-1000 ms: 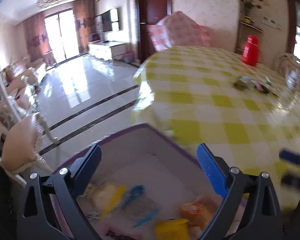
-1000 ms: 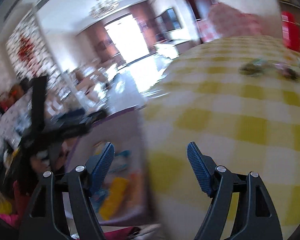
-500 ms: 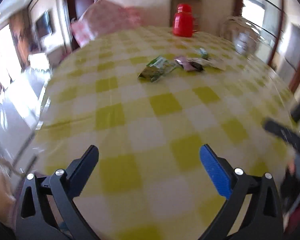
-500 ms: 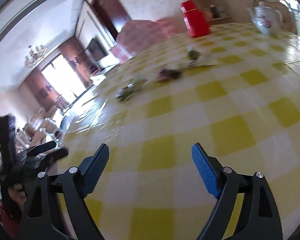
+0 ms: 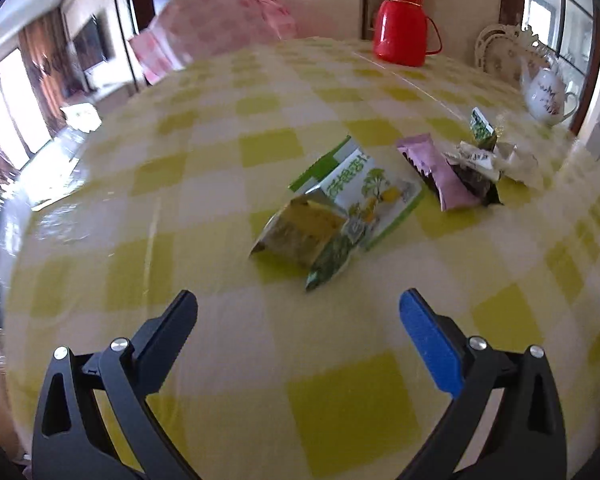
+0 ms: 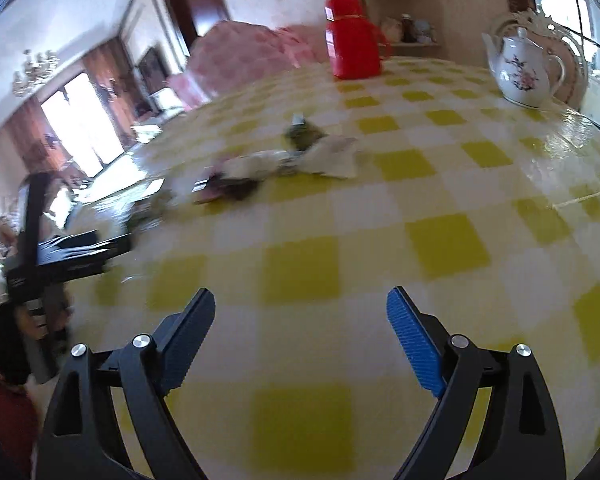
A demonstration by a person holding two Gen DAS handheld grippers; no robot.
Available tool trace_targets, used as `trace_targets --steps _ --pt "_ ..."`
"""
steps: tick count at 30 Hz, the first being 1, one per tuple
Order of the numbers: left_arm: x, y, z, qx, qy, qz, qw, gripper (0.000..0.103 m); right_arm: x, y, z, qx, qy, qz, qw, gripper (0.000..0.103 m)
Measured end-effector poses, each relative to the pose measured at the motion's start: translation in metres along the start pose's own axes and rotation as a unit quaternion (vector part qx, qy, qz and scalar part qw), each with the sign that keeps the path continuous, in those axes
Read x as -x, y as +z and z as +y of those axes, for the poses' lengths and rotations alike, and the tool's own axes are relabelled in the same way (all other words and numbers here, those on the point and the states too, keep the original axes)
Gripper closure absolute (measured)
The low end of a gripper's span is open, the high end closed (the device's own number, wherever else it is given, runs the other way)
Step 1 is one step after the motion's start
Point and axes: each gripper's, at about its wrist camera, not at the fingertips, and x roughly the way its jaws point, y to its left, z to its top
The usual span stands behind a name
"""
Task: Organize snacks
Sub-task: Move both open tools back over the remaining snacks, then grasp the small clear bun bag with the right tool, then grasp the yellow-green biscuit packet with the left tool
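Several snack packets lie in a loose row on the yellow-checked table (image 5: 340,396). In the left wrist view a green-and-white packet (image 5: 364,196) overlaps a yellow-green one (image 5: 300,236). To their right lie a pink packet (image 5: 440,176) and white wrappers (image 5: 496,158). My left gripper (image 5: 298,296) stands open and holds nothing, just short of the yellow-green packet. The right wrist view shows the same row, blurred, with a white wrapper (image 6: 332,154) nearest. My right gripper (image 6: 301,292) is well short of it; its jaws are opening with nothing between them. The left gripper (image 6: 72,248) shows at that view's left.
A red thermos (image 5: 404,26) and a white flowered teapot (image 5: 546,94) stand at the table's far side. A pink checked bundle (image 5: 216,28) sits beyond the far edge. The table's rim (image 5: 40,208) curves down on the left, with shiny floor beyond.
Both views swung away from a purple-rimmed box of snacks at the table's edge and over the table. The loose packets are now much closer. The right jaws have spread wider.
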Motion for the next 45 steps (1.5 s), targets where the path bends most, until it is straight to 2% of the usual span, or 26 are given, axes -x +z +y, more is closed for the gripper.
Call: trace_targets --steps 2,6,10,14,18,19,21,22,23,29,35,39,43,45 --pt "-0.012 0.005 0.003 0.009 -0.009 0.020 0.9997 0.002 -0.016 0.015 -0.013 -0.018 -0.008 0.003 1.000 0.017" --pt "-0.016 0.005 -0.004 -0.002 0.006 0.024 0.9997 0.002 -0.056 0.055 -0.038 -0.081 0.000 0.006 0.997 0.017" --pt "-0.017 0.004 -0.001 0.009 0.008 0.025 0.9996 0.002 -0.088 0.087 -0.045 -0.142 0.009 -0.003 0.990 0.017" --pt "-0.017 0.004 -0.001 0.009 0.008 0.025 0.9996 0.002 -0.110 0.110 -0.037 -0.150 -0.033 -0.015 0.988 0.017" --pt "-0.017 0.004 -0.001 0.009 0.008 0.025 0.9996 0.002 -0.134 0.120 -0.021 -0.105 -0.086 0.020 0.991 0.017" --pt "-0.017 0.004 -0.001 0.009 0.008 0.025 0.9996 0.002 -0.137 0.120 -0.017 -0.087 -0.098 0.024 0.991 0.018" --pt "-0.017 0.004 -0.001 0.009 0.007 0.025 0.9996 0.002 -0.139 0.118 -0.009 -0.053 -0.129 0.038 0.989 0.027" --pt "-0.015 0.004 -0.001 0.009 0.007 0.025 0.9996 0.002 -0.137 0.116 -0.010 -0.046 -0.141 0.039 0.988 0.043" --pt "-0.015 0.004 0.000 0.009 0.008 0.025 0.9996 0.002 -0.132 0.114 -0.013 -0.049 -0.147 0.035 0.987 0.045" --pt "-0.015 0.004 0.001 0.014 0.009 0.025 0.9996 0.002 -0.084 0.077 -0.039 -0.070 -0.070 0.021 0.995 0.047" --pt "-0.015 0.003 0.004 0.019 0.005 0.022 0.9996 0.002 -0.036 0.033 -0.035 -0.065 -0.054 0.009 0.996 0.047" --pt "-0.012 0.003 0.009 0.030 -0.012 0.015 0.9994 0.002 -0.014 0.010 -0.020 -0.052 -0.047 0.004 0.998 0.046" --pt "-0.015 0.007 0.012 -0.003 -0.022 0.021 0.9995 0.002 -0.016 0.008 -0.019 -0.056 -0.038 0.015 0.998 0.046" --pt "-0.019 0.011 0.009 -0.037 -0.005 0.022 0.9991 0.002 -0.019 0.009 -0.022 -0.063 -0.034 0.024 0.997 0.046"
